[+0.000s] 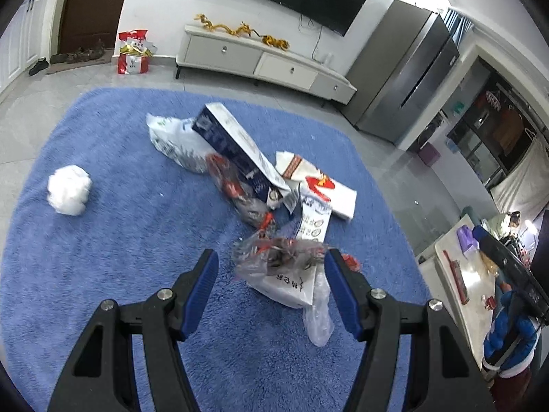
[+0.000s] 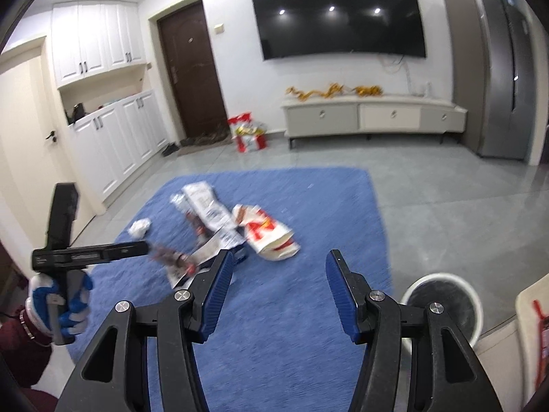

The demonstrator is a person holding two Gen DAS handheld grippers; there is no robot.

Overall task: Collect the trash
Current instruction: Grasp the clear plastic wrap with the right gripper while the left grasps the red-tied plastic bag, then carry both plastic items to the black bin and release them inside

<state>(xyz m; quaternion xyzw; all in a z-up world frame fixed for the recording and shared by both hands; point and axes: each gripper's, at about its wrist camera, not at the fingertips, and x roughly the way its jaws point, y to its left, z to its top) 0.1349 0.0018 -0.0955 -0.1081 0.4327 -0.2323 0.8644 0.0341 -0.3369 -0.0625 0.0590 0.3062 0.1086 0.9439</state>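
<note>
Trash lies in a heap on a blue rug (image 1: 120, 247). It holds a long dark-blue and white box (image 1: 236, 147), a white plastic bag (image 1: 175, 140), a white paper bag with red print (image 1: 329, 189), and a crumpled clear wrapper with red bits (image 1: 274, 257) on a white card. A crumpled white tissue ball (image 1: 68, 190) lies apart to the left. My left gripper (image 1: 271, 262) is open, its fingers either side of the clear wrapper. My right gripper (image 2: 279, 264) is open and empty above the rug (image 2: 308, 309), nearer than the heap (image 2: 219, 219). The left gripper shows at the left of the right wrist view (image 2: 85, 254).
A round white bin with a dark inside (image 2: 442, 305) stands on the tiled floor right of the rug. A low TV cabinet (image 2: 370, 116), a grey fridge (image 2: 497, 68), a dark door (image 2: 192, 68) and a red gift bag (image 2: 248, 134) line the far wall. A table (image 1: 459, 285) stands right.
</note>
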